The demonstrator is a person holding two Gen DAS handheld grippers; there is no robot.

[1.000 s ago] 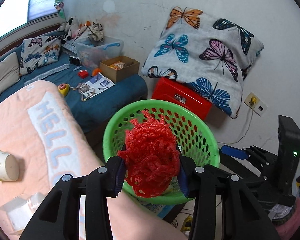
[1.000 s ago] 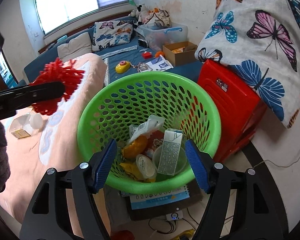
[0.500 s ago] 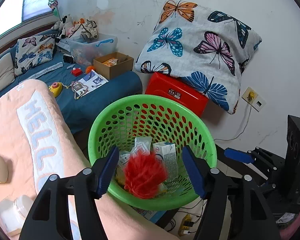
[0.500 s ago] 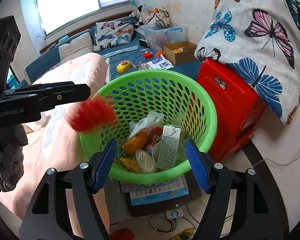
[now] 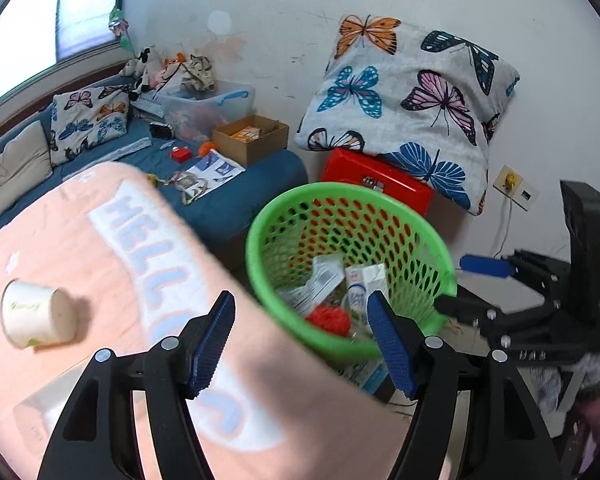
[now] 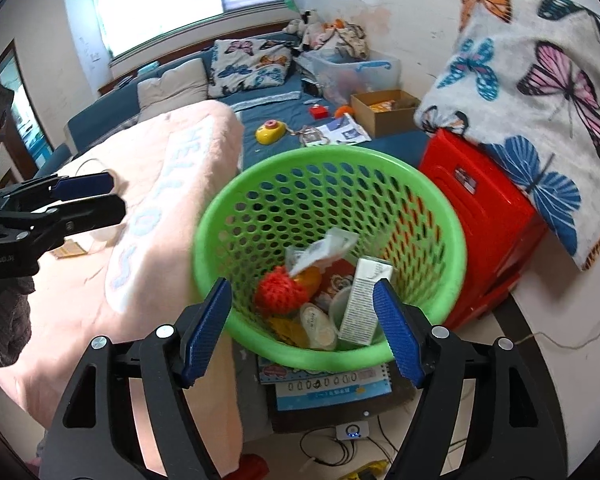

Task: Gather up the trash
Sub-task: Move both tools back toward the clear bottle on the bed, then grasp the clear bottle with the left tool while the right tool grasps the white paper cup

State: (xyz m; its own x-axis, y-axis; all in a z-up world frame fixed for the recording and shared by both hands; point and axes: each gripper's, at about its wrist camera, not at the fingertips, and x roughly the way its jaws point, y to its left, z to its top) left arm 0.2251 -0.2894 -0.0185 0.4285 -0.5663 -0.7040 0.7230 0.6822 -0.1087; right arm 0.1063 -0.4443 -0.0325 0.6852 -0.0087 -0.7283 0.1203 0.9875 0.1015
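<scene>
A second ago my left gripper (image 5: 300, 338) was clamped on the red foam net (image 6: 280, 294) above the green basket (image 6: 440, 216); now its jaws stand wide apart with nothing between them, and the net lies inside the basket among the other rubbish, beside the white carton (image 6: 364, 300) and the crumpled wrapper (image 6: 324, 248). So that piece counts as collected. The left gripper has also pulled away from the basket and now hangs over the pink blanket (image 5: 80, 240) on the bed, with the basket off to its right. My right gripper (image 6: 306, 330) has hardly shifted: it hovers just in front of the basket's near rim, fingers spread, holding nothing. What I judge comes next is the paper cup (image 5: 36, 314) lying on its side on the blanket, to the left of the left gripper and well within its view. In the right wrist view a small yellow scrap (image 6: 70, 249) lies near there too, though I cannot tell what it is.
</scene>
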